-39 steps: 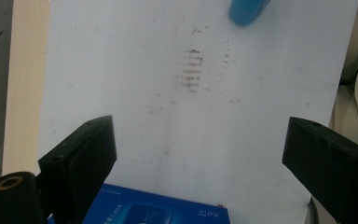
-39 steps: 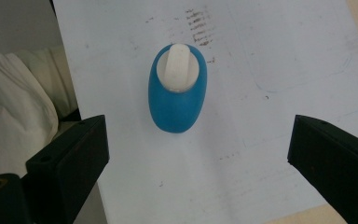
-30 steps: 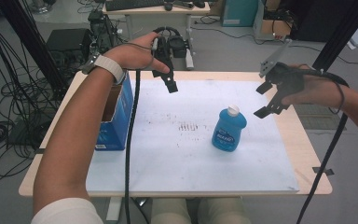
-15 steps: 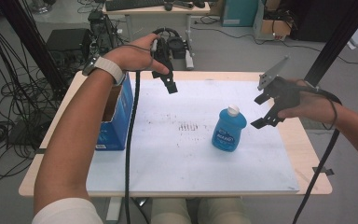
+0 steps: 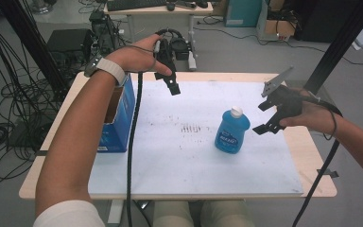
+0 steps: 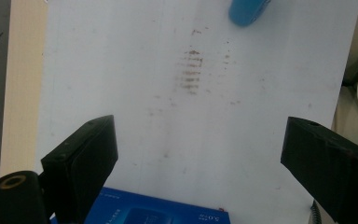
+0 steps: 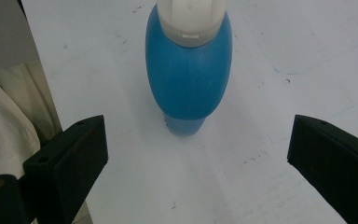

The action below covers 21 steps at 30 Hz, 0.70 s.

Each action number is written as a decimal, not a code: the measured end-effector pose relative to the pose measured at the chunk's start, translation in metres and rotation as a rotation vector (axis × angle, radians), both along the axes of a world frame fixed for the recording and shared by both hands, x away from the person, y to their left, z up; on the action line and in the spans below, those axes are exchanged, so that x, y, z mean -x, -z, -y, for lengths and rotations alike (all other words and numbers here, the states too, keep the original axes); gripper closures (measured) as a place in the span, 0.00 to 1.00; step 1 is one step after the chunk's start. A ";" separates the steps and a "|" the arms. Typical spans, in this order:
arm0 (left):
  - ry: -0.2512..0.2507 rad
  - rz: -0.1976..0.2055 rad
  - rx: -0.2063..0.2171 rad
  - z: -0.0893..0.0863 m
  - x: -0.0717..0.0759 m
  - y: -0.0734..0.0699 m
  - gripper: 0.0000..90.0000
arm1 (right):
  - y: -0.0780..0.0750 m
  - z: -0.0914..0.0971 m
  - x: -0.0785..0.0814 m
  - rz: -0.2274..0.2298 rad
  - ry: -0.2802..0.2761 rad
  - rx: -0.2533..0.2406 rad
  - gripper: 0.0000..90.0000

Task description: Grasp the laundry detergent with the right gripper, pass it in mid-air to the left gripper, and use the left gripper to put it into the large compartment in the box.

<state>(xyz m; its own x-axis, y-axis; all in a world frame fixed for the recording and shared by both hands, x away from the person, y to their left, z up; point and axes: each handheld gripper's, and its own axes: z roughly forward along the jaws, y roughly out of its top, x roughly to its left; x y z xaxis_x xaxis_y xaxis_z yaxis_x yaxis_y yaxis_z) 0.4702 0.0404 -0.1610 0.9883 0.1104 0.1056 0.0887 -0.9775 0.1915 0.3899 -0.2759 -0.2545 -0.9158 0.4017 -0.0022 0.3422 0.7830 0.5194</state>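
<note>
The blue bottle [image 5: 232,132] stood upright on the white mat [image 5: 179,156], right of the counter's middle and nearer its right edge, with its white cap [image 5: 236,111] in place; its contents could not be made out. The right gripper [image 5: 268,115] hung just beside the bottle on its right, clear of it, fingers [image 5: 260,128] spread wide with nothing between them. A blue box [image 5: 119,120] stood at the counter's [image 5: 312,156] left edge; what it held could not be seen. The left gripper [image 5: 170,81] was held above the far edge, fingers parted and empty. A brown smudge [image 5: 192,127] marked the mat's centre.
</note>
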 end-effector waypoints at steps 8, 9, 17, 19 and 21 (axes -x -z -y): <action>0.001 -0.001 0.000 0.000 -0.001 0.001 0.13 | 0.007 0.003 0.000 -0.038 0.037 -0.001 0.05; 0.001 -0.001 0.000 0.000 -0.001 0.001 0.13 | 0.007 0.003 0.000 -0.038 0.037 -0.001 0.05; -0.003 -0.003 -0.003 0.000 -0.001 0.002 0.13 | 0.014 0.006 -0.002 -0.010 0.018 -0.032 0.05; -0.002 -0.003 -0.003 0.000 -0.001 0.002 0.13 | 0.015 0.007 -0.002 -0.009 0.010 -0.024 0.05; -0.003 -0.003 -0.003 0.000 -0.001 0.003 0.13 | 0.017 0.007 -0.002 -0.008 0.005 -0.029 0.05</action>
